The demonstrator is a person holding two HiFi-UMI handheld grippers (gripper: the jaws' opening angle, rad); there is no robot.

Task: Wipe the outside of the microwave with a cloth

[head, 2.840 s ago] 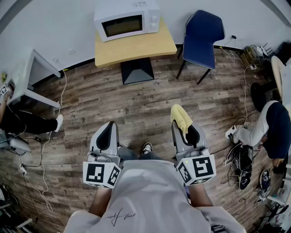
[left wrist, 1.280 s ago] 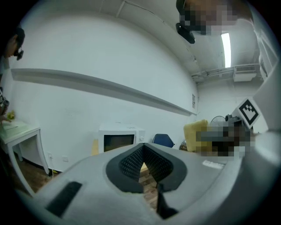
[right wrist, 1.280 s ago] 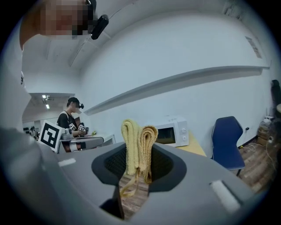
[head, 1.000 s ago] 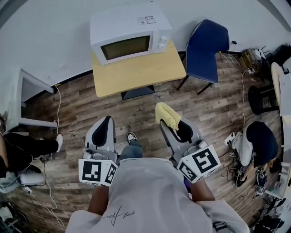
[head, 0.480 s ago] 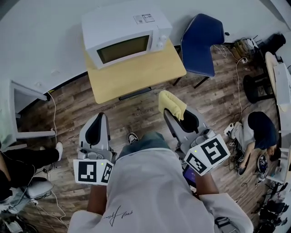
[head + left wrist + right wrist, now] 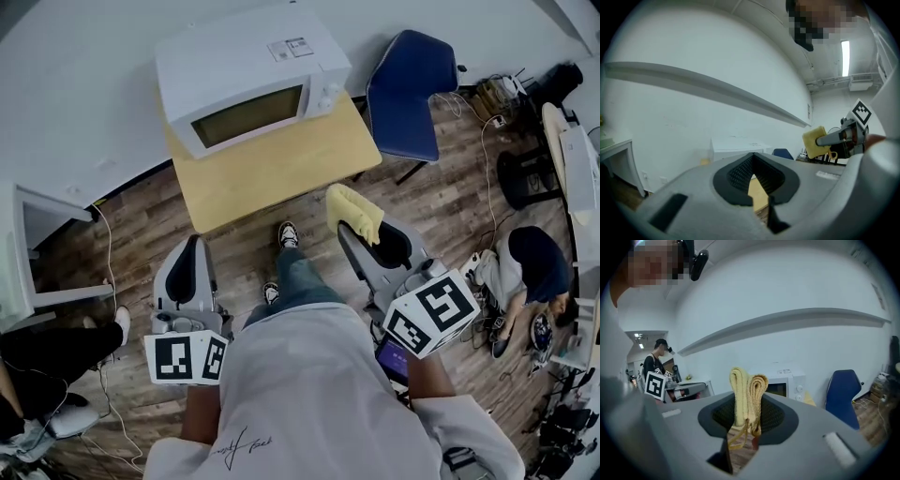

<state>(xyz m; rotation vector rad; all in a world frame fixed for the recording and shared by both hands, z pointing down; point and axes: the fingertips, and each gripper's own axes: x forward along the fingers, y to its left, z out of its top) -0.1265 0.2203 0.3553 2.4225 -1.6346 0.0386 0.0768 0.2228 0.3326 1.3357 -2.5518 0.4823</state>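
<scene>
Now microwave [image 6: 248,89] bigger at upper centre than moment ago, on table [image 6: 281,173]: person walked closer, wiping not begun. Right gripper [image 6: 367,242] clamps yellow cloth [image 6: 354,213], right of centre. Left gripper [image 6: 186,253] closed, empty.

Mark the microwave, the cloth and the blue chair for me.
microwave [image 6: 248,117]: head view, on the door window.
cloth [image 6: 354,214]: head view, on the yellow fold sticking out past the jaws.
chair [image 6: 403,112]: head view, on the blue seat.
</scene>
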